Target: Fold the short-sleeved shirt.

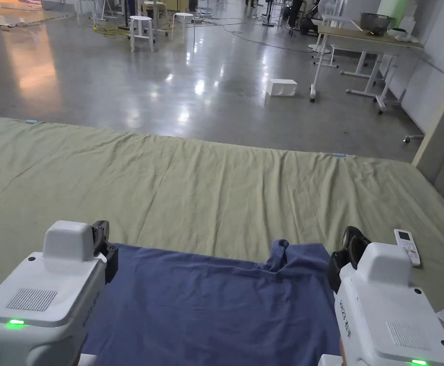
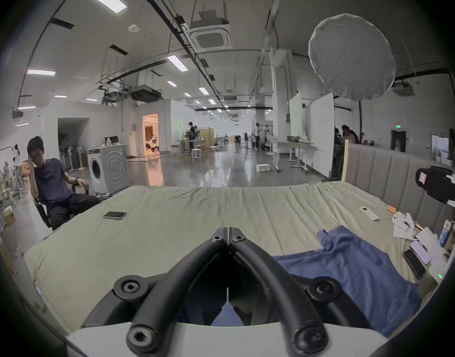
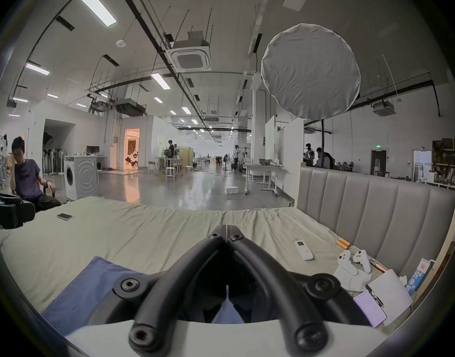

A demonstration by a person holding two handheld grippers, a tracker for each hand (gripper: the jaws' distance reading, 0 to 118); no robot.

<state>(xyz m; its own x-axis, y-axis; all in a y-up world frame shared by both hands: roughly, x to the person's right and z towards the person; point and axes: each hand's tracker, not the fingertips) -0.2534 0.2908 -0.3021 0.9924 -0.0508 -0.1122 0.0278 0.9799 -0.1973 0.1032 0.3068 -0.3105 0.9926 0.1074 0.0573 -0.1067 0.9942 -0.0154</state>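
Lying creased on the wrinkled green sheet (image 1: 206, 181), the blue shirt (image 1: 206, 310) sits between both closed, empty grippers.

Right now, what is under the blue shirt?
The blue shirt lies on the green bed sheet, which shows all around it. Whatever sits beneath the cloth itself is covered; no bulge suggests anything there.

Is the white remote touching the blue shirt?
Apart. The right gripper view shows bare green sheet between the remote and the shirt.
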